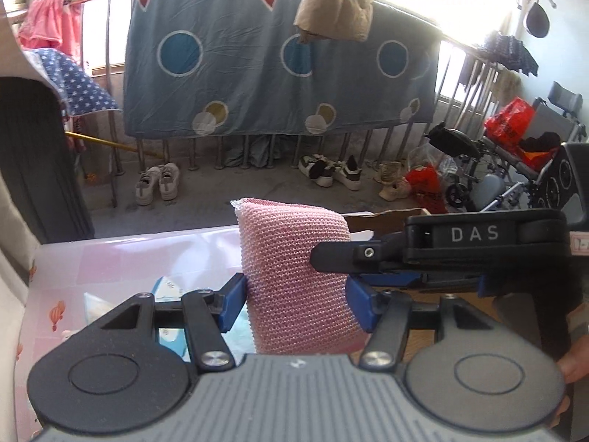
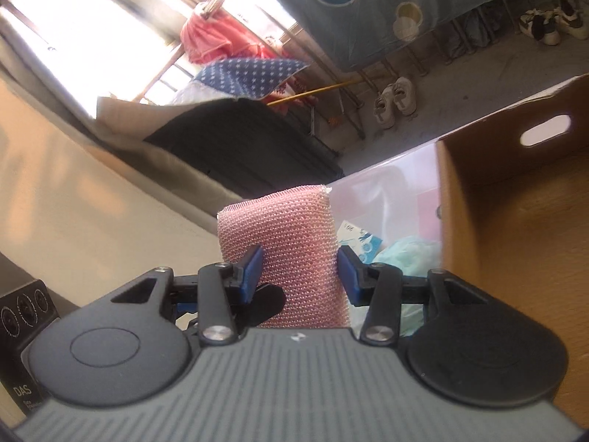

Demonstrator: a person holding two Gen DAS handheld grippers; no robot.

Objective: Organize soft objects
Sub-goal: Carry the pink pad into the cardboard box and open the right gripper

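Observation:
A pink mesh sponge stands upright between the blue pads of my left gripper, which is shut on its lower half. In the right wrist view my right gripper is shut on a pink mesh sponge in the same way. From the right, the right gripper's black finger lies against the sponge in the left wrist view. The left gripper's finger shows beside the sponge in the right wrist view. I cannot tell whether both hold one sponge.
An open cardboard box with a handle slot stands on the right on the pink-covered table. Blue tissue packs and a mint cloth lie below. Beyond are a railing with a blue sheet, shoes and a wheelchair.

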